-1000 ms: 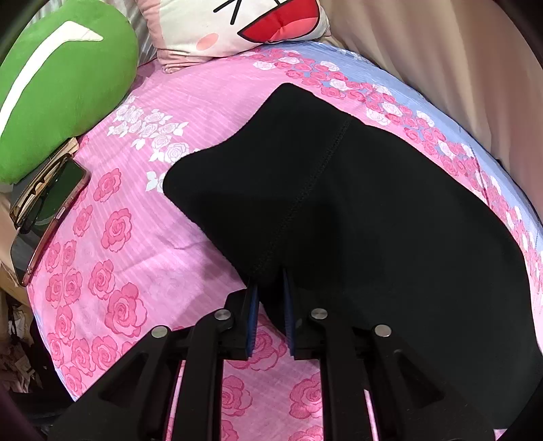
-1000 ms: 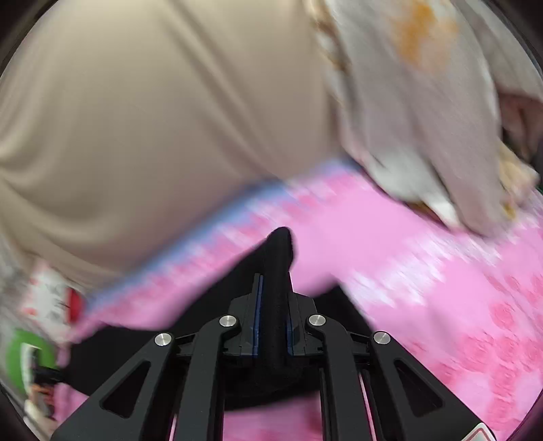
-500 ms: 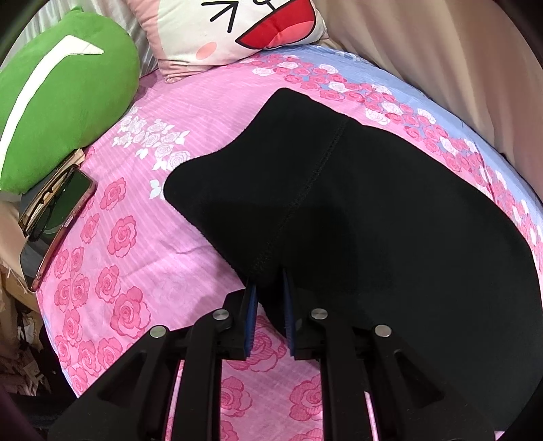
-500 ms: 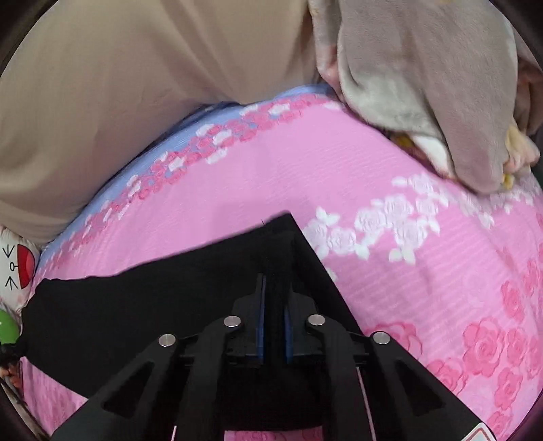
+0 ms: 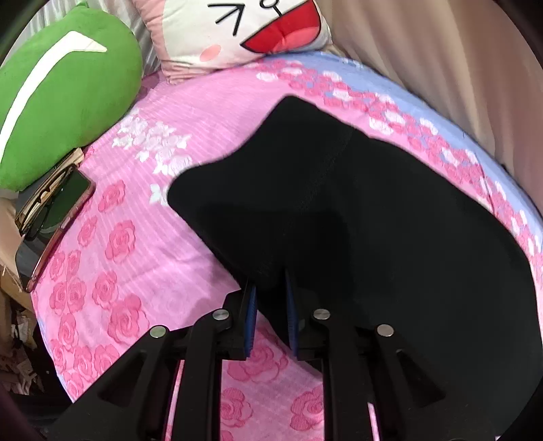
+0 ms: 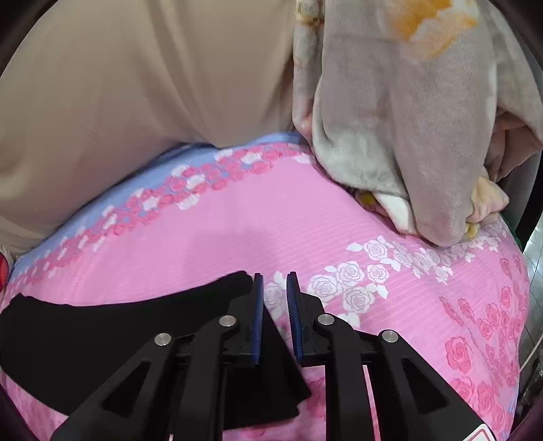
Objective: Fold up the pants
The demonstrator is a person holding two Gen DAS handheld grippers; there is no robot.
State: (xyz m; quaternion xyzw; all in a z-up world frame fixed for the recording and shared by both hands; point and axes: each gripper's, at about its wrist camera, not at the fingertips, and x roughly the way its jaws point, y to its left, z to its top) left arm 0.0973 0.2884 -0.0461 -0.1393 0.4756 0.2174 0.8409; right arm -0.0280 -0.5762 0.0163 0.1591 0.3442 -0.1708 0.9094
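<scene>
Black pants [image 5: 356, 217] lie spread flat on a pink rose-print bedsheet [image 5: 135, 257]. My left gripper [image 5: 269, 288] is shut on the near edge of the pants, with black cloth pinched between its blue pads. In the right wrist view the pants [image 6: 101, 339] lie to the left and below. My right gripper [image 6: 274, 288] stands slightly open just past the pants' right end, with bare sheet showing between its pads and no cloth in it.
A green pillow [image 5: 61, 91] and a cartoon-face pillow [image 5: 244, 30] lie at the head of the bed. A phone [image 5: 54, 224] and glasses lie at the left edge. A beige curtain [image 6: 135, 84] hangs behind. A grey blanket [image 6: 407, 135] is heaped at the right.
My right gripper brought the pants' end down to the sheet, opened and let go of it. My left gripper keeps its hold and has barely moved.
</scene>
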